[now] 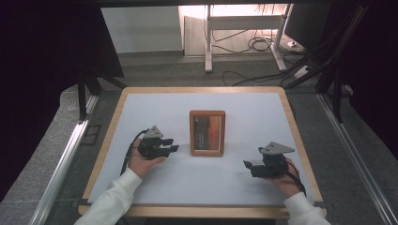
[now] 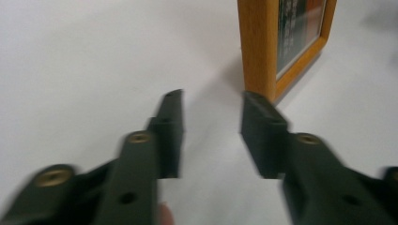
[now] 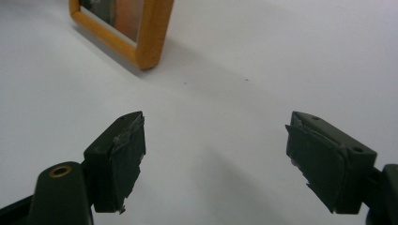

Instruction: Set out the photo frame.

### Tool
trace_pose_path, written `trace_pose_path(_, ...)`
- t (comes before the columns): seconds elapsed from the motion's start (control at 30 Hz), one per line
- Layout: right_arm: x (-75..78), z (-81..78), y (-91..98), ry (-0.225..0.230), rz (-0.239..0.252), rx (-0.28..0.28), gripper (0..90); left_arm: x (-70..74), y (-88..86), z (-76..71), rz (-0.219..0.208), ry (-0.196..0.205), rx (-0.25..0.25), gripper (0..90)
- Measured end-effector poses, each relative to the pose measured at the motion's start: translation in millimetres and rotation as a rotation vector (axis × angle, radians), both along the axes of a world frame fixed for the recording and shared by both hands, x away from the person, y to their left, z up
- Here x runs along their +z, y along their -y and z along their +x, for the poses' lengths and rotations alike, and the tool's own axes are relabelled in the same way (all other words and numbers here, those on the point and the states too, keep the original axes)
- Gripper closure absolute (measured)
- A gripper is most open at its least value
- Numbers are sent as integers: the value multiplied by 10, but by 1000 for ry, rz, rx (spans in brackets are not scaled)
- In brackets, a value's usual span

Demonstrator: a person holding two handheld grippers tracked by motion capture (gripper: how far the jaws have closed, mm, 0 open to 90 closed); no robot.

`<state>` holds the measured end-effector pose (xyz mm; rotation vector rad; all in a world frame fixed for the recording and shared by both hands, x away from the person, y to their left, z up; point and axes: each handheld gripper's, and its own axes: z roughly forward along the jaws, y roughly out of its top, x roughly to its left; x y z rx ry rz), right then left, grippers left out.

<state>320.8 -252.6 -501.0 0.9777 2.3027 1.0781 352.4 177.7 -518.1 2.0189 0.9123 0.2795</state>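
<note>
A small wooden picture frame (image 1: pixel 207 132) with a dark and orange picture lies flat in the middle of the white table top (image 1: pixel 155 105). To its left, my left gripper (image 1: pixel 171 144) points toward the frame's near left corner. In the left gripper view its jaws (image 2: pixel 211 101) stand apart with bare table between them, and the frame's corner (image 2: pixel 258 47) lies just beyond the right jaw. My right gripper (image 1: pixel 247 165) rests to the frame's right and nearer the front edge. Its jaws (image 3: pixel 216 119) are spread wide over bare table, and the frame (image 3: pixel 150 33) lies farther off at upper left.
The table has a raised wooden rim (image 1: pixel 297 136) all round. Beyond its far edge are a grey floor, white desk legs (image 1: pixel 208 42) and loose cables (image 1: pixel 256 44). Dark curtains hang at both sides.
</note>
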Motion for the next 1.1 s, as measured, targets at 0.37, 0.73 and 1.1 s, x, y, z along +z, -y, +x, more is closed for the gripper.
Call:
trace_pose_path(0.37, -38, -105, 264, 5, 77, -75, 199, 19, -210, -300, -22, -17, 43, 329)
trace_pose_path(0.73, -107, -68, 265, 9, 91, -94, 193, -40, -288, -339, -13, -31, 77, 309)
trace_pose_path(1.1, -92, -63, 276, 32, 95, -104, 180, -58, -274, -323, -1, -30, 70, 305)
